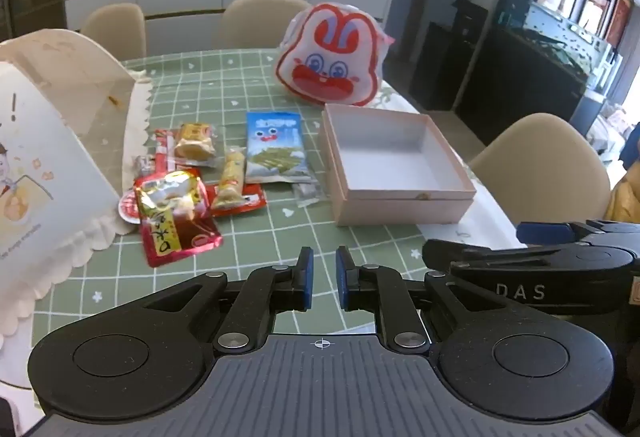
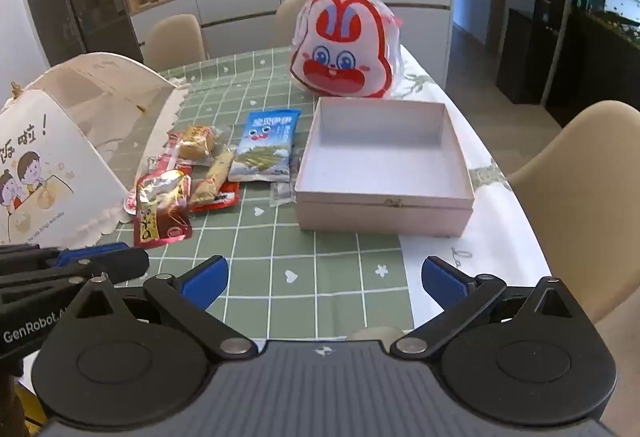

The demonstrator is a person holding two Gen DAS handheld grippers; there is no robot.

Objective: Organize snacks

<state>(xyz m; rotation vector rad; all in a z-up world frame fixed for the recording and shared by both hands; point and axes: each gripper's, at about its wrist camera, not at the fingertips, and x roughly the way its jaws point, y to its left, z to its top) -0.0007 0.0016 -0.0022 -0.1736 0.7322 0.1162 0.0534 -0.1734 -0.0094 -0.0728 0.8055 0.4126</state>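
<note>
The left hand-held gripper (image 1: pixel 325 279) hovers clenched and empty over the table (image 1: pixel 256 237), the right hand-held gripper (image 2: pixel 324 283) released wide beside it. Ahead-left lie the snacks (image 1: pixel 208 177), unobstructed, beside the empty pink box (image 1: pixel 400 197); a rabbit bag (image 1: pixel 332 57) stands behind.
</note>
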